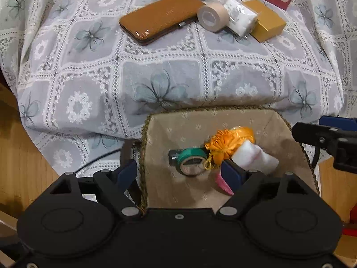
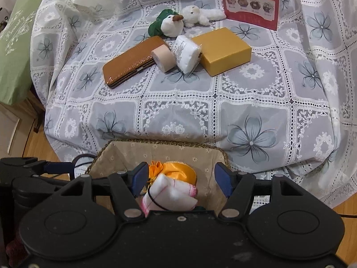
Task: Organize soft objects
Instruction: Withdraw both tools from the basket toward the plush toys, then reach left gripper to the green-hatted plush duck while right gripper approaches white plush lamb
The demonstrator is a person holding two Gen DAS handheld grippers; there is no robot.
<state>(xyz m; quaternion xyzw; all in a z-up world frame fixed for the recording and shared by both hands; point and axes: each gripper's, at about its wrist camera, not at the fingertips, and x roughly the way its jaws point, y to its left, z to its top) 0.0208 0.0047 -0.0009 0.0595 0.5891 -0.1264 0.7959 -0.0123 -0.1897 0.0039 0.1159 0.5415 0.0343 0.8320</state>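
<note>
Grippers hang over a lined basket point(image 1: 156, 134) beside a lace-covered table point(image 1: 178, 71). Left gripper point(image 1: 180, 172) stands part open, straddling the basket's rim, gripping nothing. Right gripper point(image 2: 181, 179) stands part open above a folded white cloth point(image 2: 171, 192), pads clear of it. Inside also lie an orange pouch point(image 1: 227, 143) and green tape point(image 1: 191, 158); two plush toys point(image 2: 171, 24) lie on the table.
</note>
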